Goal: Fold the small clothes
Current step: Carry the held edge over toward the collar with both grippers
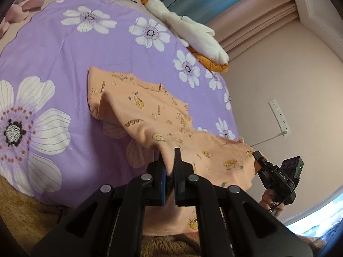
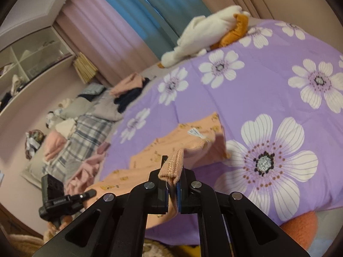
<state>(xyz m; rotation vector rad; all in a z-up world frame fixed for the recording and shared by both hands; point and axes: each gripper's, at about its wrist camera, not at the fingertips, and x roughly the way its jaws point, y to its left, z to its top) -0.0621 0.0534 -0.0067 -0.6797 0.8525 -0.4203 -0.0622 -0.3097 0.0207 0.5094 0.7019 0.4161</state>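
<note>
Orange garment (image 1: 163,117) hem, partly hidden

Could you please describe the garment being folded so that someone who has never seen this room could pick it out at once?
Start at the purple bedspread printed with large white flowers. Near its front edge lies a small peach garment, one end lifted by the left gripper and the right gripper, both clamped on its fabric. Unlike the plain pink clothes nearby, it carries little yellow cartoon prints.
</note>
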